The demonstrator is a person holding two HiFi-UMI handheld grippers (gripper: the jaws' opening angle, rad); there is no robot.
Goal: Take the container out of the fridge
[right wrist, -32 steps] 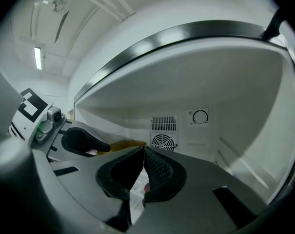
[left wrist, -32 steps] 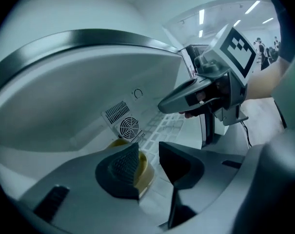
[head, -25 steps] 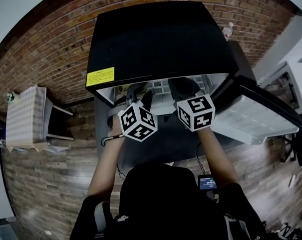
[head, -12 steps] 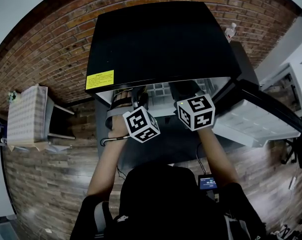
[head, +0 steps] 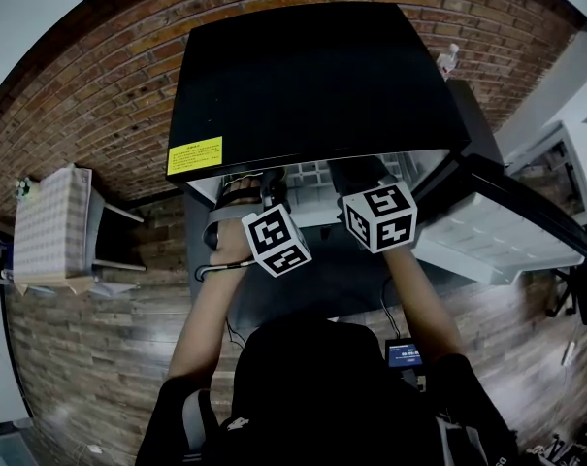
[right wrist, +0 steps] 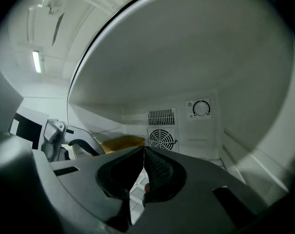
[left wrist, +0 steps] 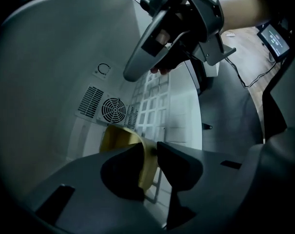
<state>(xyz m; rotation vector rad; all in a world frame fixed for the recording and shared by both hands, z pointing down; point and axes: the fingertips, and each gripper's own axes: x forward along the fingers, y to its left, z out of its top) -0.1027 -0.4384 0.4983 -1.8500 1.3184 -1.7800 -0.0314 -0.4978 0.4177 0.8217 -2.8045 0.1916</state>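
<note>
A yellow container (left wrist: 119, 139) stands on the white wire shelf (left wrist: 159, 99) inside the open fridge, in front of the fan grille (left wrist: 114, 110). My left gripper (left wrist: 151, 147) has just been closing its jaws on the container's near wall, which fills the narrow gap between them. In the right gripper view the container (right wrist: 119, 142) shows left of the fan. My right gripper (right wrist: 144, 150) hangs beside it with jaws shut and nothing between them. In the head view only the marker cubes show, left (head: 277, 241) and right (head: 380, 217). Both sets of jaws are hidden under the fridge top.
The black fridge top (head: 312, 76) fills the middle, with the door (head: 511, 226) swung open to the right. A thermostat dial (right wrist: 201, 108) sits on the back wall. A small table with a box (head: 50, 226) stands at left by the brick wall. A small screen (head: 403, 355) lies on the floor.
The left gripper has rolled and shifted a little right and deeper into the fridge, its cube now turned. The right gripper has stayed where it was.
</note>
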